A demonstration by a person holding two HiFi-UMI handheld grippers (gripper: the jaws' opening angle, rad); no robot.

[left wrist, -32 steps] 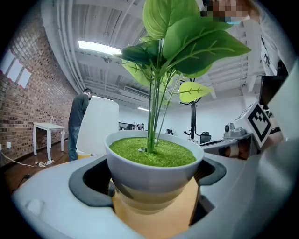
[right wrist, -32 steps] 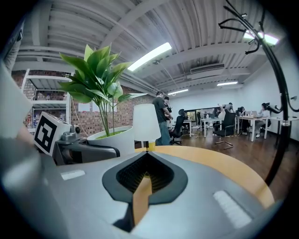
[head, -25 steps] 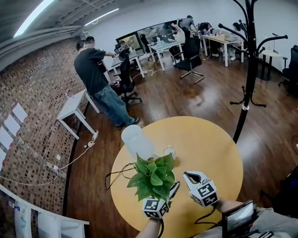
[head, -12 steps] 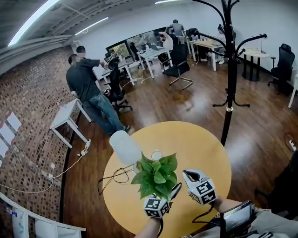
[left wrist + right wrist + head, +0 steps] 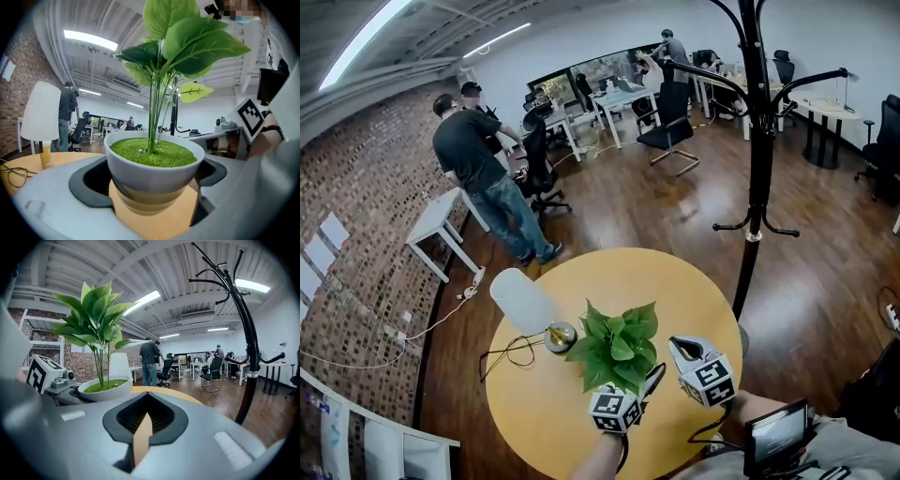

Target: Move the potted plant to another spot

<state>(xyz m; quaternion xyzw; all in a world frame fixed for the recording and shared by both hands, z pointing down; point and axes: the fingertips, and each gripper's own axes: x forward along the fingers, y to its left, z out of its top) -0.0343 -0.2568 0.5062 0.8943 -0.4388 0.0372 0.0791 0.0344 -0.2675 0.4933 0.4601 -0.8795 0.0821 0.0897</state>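
The potted plant (image 5: 614, 349), green leaves in a white pot (image 5: 154, 173), sits between the jaws of my left gripper (image 5: 639, 386), which is shut on the pot's sides. In the left gripper view (image 5: 152, 190) the yellow table shows right beneath the pot; whether it touches I cannot tell. My right gripper (image 5: 677, 345) hovers just right of the plant, jaws drawn together with nothing in them (image 5: 144, 427). From the right gripper view the plant (image 5: 101, 324) stands at the left.
A round yellow table (image 5: 694, 286) carries a white-shaded lamp (image 5: 520, 300) with a brass base (image 5: 560, 336) and a black cord, left of the plant. A black coat rack (image 5: 755, 159) stands beyond the table's right edge. A person (image 5: 483, 173) stands far left.
The plant, held in my left gripper, has shifted rightward away from the lamp; the lamp's base now lies well to its left. The right gripper kept alongside.
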